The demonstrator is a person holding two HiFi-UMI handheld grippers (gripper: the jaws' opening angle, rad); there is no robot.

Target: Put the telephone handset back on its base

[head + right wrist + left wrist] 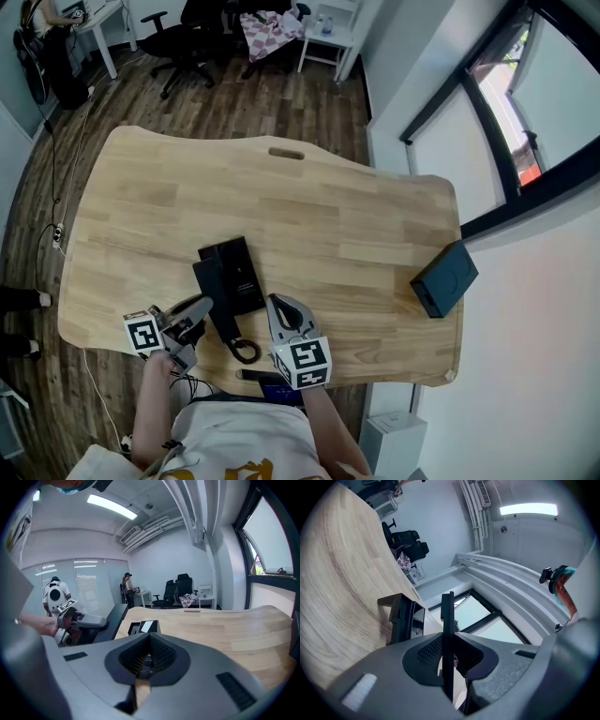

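Black handset [217, 314] is clamped in my left gripper [199, 309], tilted at 7 o'clock of the base [236, 267] on the desk [337, 202], not seated yet. Right gripper [279, 307] closed, empty, at 5 o'clock. Roughly halfway: seating and release remain.

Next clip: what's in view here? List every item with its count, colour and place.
table: 1, light wood, centre of the head view
telephone base: 1, black, on the table near its front edge
handset: 1, black, just left of the base, not in its cradle
cord: 1, black, looped on the table at the handset's near end
box: 1, dark, at the table's right edge
office chairs: at least 2, black, far end of the room
left gripper: 1, grey, shut on the handset
right gripper: 1, grey, jaws together and empty, right of the base
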